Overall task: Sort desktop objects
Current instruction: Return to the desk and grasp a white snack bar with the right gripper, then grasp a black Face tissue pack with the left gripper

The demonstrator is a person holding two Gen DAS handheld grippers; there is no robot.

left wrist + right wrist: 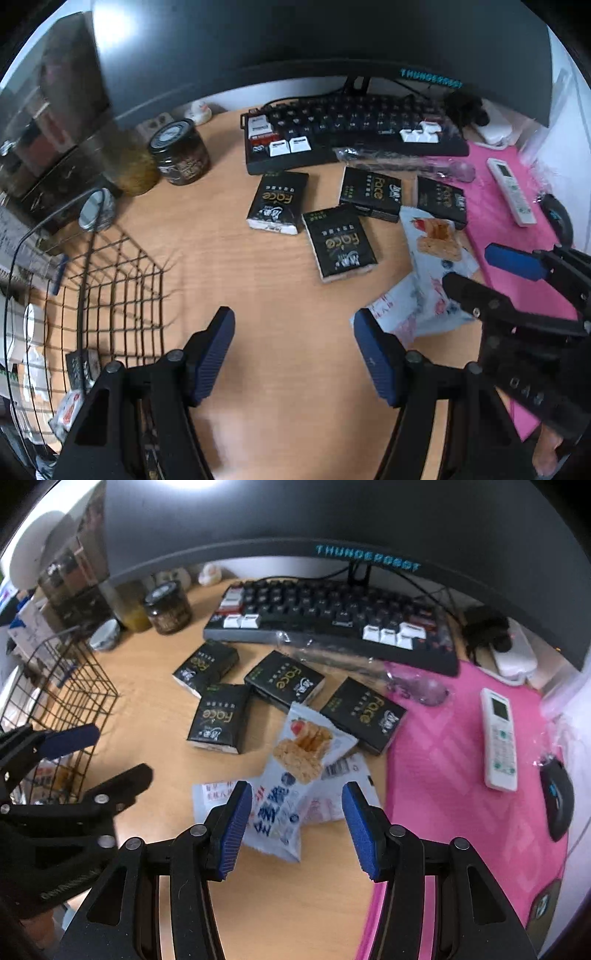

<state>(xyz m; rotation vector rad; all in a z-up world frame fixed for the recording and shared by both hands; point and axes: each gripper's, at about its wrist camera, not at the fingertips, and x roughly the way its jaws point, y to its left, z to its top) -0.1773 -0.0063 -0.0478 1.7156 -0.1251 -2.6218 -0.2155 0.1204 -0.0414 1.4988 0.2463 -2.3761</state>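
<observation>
Sorting looks like it's barely past the start, judging by how much is still out. The wire basket (110, 295) at the left edge of the tabletop (229, 258) already has a few bits in it: one dark pack like the others and a couple of small white wrappers show through the mesh, though what else is down there is hard to tell. Everything else is still loose. Four black tissue packs (218, 720) with gold "Face" lettering lie scattered in front of the keyboard (332, 624), some flat and some overlapping at the corners, with white tissue showing at their ends. Just in front of them sits a little heap of snack packets (295, 775), pale blue and white crinkly plastic with a picture of rice-cracker squares on the top one, piled loosely on each other right at the edge of the pink mat (461, 775). A white remote (498, 738) and a dark mouse (557, 797) rest on that mat, and a jar (181, 151) stands near the monitor; whether those count as things to sort is anyone's guess. The right gripper (295, 827) hovers right over the snack heap with its jaws apart and nothing pinched. The left gripper (291, 354) hangs above bare wood beside the basket, jaws wide and empty. So probably most of the job is left, snacks likely next.
</observation>
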